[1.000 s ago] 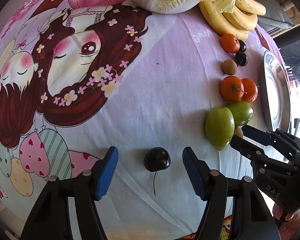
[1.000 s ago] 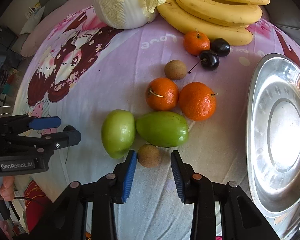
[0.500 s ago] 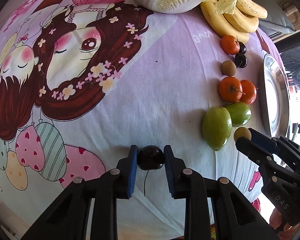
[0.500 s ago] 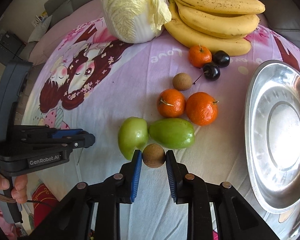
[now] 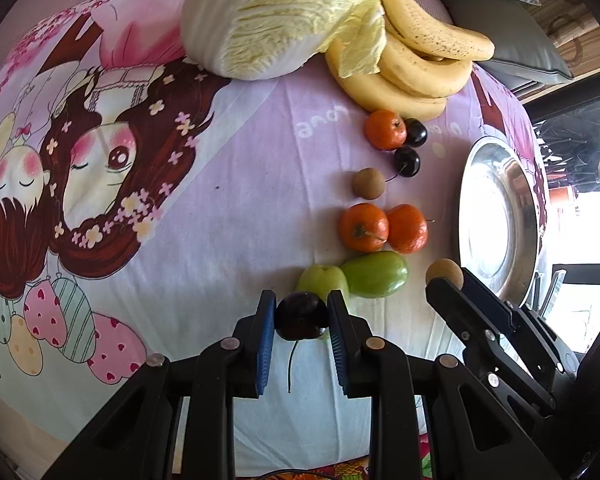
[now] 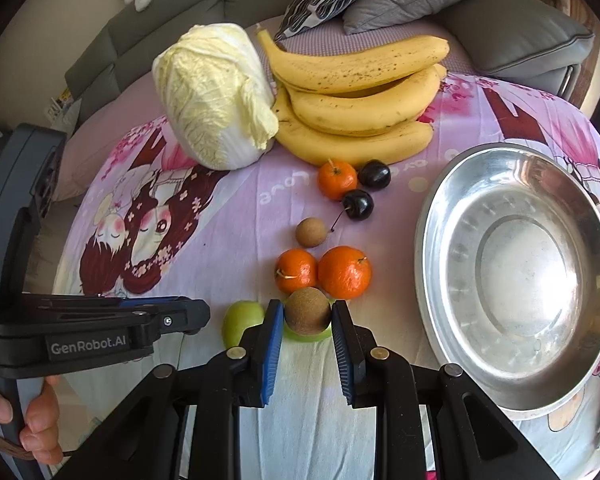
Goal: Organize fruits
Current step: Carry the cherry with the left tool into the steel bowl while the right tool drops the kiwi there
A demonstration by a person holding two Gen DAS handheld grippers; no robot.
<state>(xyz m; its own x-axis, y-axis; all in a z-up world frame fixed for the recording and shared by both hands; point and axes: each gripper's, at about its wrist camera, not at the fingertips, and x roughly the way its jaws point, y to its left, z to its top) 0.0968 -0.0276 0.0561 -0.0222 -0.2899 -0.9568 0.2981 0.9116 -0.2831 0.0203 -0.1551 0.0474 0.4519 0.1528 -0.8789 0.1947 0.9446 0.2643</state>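
Left gripper [image 5: 302, 316] clamped on a dark cherry [image 5: 301, 315], right gripper [image 6: 306, 314] clamped on a brown longan [image 6: 307, 310], both fruits above the cartoon cloth [image 5: 236, 216], beside the steel basin [image 6: 432, 264].

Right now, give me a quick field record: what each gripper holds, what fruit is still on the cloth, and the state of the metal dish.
left gripper: shut on dark cherry, stem hanging down
right gripper: shut on brown round fruit
still on cloth: three tangerines, two cherries, one brown fruit, two green fruits, bananas
also there: cabbage
metal dish: empty, right of the fruit
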